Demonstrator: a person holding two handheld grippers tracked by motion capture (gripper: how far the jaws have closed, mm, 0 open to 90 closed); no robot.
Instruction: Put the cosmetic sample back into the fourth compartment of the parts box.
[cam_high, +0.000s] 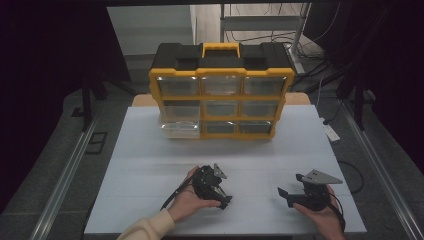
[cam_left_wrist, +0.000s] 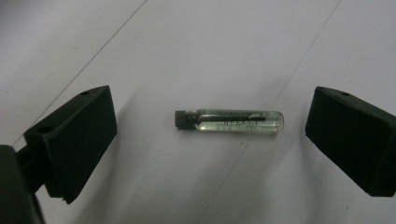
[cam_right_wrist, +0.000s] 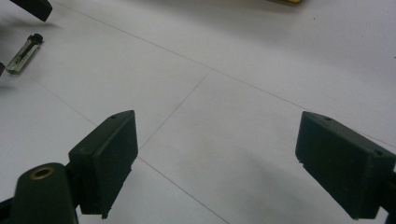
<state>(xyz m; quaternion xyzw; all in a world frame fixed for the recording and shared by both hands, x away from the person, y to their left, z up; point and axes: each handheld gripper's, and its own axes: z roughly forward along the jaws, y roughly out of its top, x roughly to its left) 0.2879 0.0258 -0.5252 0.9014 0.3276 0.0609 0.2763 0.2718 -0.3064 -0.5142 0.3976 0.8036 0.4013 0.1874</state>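
The left gripper (cam_left_wrist: 210, 140) is hovering with its jaws spread wide around a small glass vial (cam_left_wrist: 229, 121) lying untouched on the white table (cam_left_wrist: 210, 46).

vial (cam_left_wrist: 233, 121): clear glossy glass, black cap | table (cam_left_wrist: 196, 46): white, matt

Workshop-style recording bench

Beyond the tools, a yellow-and-black parts organiser (cam_high: 221, 90) with clear drawers stands on a white surface (cam_high: 150, 165); dark curtains flank it, with metal stands and loose cables (cam_high: 280, 35) behind.
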